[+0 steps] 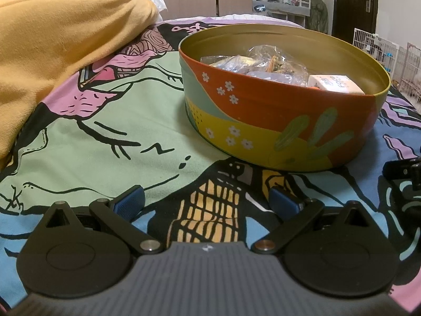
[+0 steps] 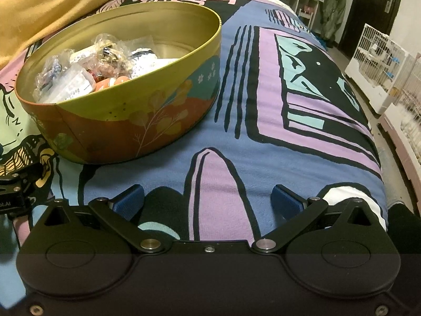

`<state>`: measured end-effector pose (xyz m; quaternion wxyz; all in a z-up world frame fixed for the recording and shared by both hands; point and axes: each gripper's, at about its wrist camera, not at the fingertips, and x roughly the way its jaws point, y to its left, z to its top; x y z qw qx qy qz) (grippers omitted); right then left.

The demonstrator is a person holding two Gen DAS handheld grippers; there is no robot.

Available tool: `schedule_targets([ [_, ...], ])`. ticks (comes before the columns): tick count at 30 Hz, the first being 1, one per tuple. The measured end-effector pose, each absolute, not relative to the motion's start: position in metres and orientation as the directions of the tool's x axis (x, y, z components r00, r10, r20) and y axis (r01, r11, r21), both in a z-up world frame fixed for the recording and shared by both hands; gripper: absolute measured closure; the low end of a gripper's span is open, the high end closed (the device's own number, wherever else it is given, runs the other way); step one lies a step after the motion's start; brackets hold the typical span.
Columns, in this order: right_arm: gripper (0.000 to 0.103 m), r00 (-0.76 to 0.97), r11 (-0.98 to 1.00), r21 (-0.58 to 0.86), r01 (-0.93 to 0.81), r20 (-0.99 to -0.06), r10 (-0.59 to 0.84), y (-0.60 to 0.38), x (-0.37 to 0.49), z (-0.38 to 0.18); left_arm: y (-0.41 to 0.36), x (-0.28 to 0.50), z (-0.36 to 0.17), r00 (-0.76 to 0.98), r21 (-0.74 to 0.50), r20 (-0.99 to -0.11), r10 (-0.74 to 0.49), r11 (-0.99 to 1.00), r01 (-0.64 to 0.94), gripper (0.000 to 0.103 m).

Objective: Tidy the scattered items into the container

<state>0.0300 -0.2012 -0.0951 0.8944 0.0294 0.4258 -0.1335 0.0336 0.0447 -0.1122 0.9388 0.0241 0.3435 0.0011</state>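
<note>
Metal tin point(image 1: 276, 121), two empty grippers point(image 1: 206, 202)

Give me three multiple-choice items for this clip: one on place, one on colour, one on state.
1. Where do the plastic-wrapped items lie?
A. Scattered over the bedspread
B. Inside the tin
C. On the yellow blanket

2. What colour is the tin's inner wall?
A. Gold
B. White
C. Blue

3. How does the left hand-held gripper stand?
A. Shut on a packet
B. Shut on the tin's rim
C. Open, holding nothing

Answers:
1 B, the packets sit within the tin's rim in both views.
2 A, the inside shows a gold metal sheen.
3 C, its blue pads are wide apart with only bedspread between them.
</note>
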Motion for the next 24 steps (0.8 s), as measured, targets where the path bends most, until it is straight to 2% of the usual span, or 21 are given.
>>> schedule_targets([
  [5, 0.0, 0.641, 0.962, -0.065, 0.265, -0.733, -0.227, -0.1987, 0.0223, -0.0985, 0.0442, 0.0327, -0.1132, 0.768, 0.048, -0.64, 0.021, 0.999, 0.013, 0.0],
  [24, 0.0, 0.639, 0.962, -0.064, 0.266, -0.735, -0.226, -0.1989, 0.0229, -0.0976, 0.0449, 0.0335, -0.1126, 0.765, 0.043, -0.643, 0.021, 0.999, 0.008, 0.0],
])
